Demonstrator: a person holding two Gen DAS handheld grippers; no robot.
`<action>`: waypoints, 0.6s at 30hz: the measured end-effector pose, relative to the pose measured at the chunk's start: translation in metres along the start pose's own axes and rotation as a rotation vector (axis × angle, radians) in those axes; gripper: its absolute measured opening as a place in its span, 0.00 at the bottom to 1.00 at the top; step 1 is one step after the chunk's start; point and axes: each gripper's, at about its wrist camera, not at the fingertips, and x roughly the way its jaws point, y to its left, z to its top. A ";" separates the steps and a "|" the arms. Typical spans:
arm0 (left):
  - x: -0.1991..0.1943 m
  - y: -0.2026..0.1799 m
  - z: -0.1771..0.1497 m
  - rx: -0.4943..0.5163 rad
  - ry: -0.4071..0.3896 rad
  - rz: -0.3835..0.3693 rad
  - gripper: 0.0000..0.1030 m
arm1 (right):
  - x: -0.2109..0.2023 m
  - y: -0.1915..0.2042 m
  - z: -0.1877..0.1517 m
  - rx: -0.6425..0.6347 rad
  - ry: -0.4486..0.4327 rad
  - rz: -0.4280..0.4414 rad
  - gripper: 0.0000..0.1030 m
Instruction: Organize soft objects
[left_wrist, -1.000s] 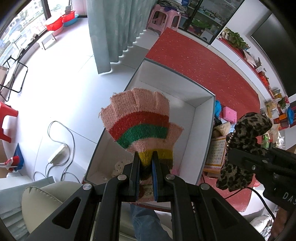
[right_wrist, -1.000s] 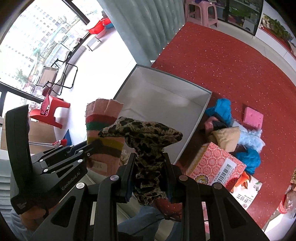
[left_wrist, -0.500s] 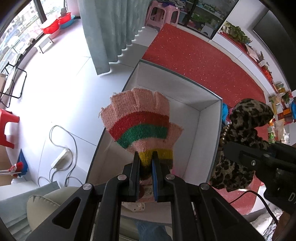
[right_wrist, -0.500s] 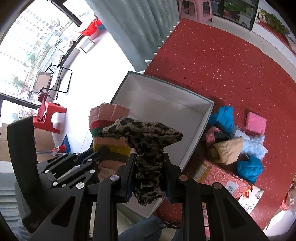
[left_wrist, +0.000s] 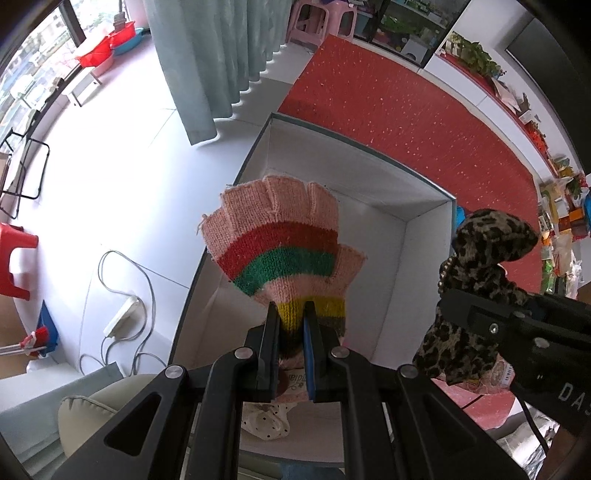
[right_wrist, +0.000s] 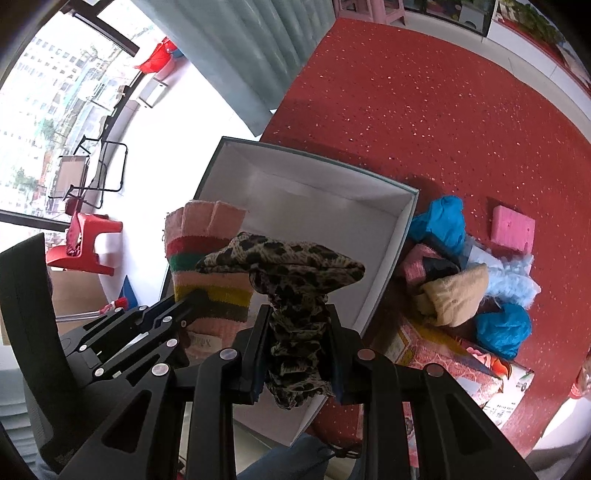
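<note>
My left gripper (left_wrist: 291, 317) is shut on the cuff of a pink knit glove (left_wrist: 280, 236) with red, green and yellow stripes, held upright above a white open box (left_wrist: 373, 181). My right gripper (right_wrist: 297, 321) is shut on a leopard-print cloth (right_wrist: 288, 266), held above the near part of the same box (right_wrist: 314, 192). The glove also shows in the right wrist view (right_wrist: 207, 251), left of the cloth. The cloth shows at the right of the left wrist view (left_wrist: 484, 266). A dotted cream cloth (left_wrist: 266, 421) lies at the box's near end.
A heap of soft things lies on the red carpet right of the box: blue cloths (right_wrist: 439, 225), a tan knit piece (right_wrist: 454, 295), a pink block (right_wrist: 513, 229) and a patterned carton (right_wrist: 454, 362). A power strip and cable (left_wrist: 122, 317) lie on the white floor at left.
Both grippers have risen and moved a little forward over the box, so the box looks smaller and lower. Their holds on the glove and the cloth are unchanged.
</note>
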 end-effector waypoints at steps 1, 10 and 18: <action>0.001 0.000 0.001 0.003 0.003 0.002 0.11 | 0.001 0.001 0.001 -0.001 0.000 0.001 0.28; 0.008 -0.003 0.007 -0.001 0.030 0.010 0.11 | 0.016 0.002 0.011 -0.003 0.019 -0.024 0.28; 0.011 -0.005 0.013 0.008 0.017 0.014 0.27 | 0.021 0.006 0.019 -0.017 0.025 -0.012 0.32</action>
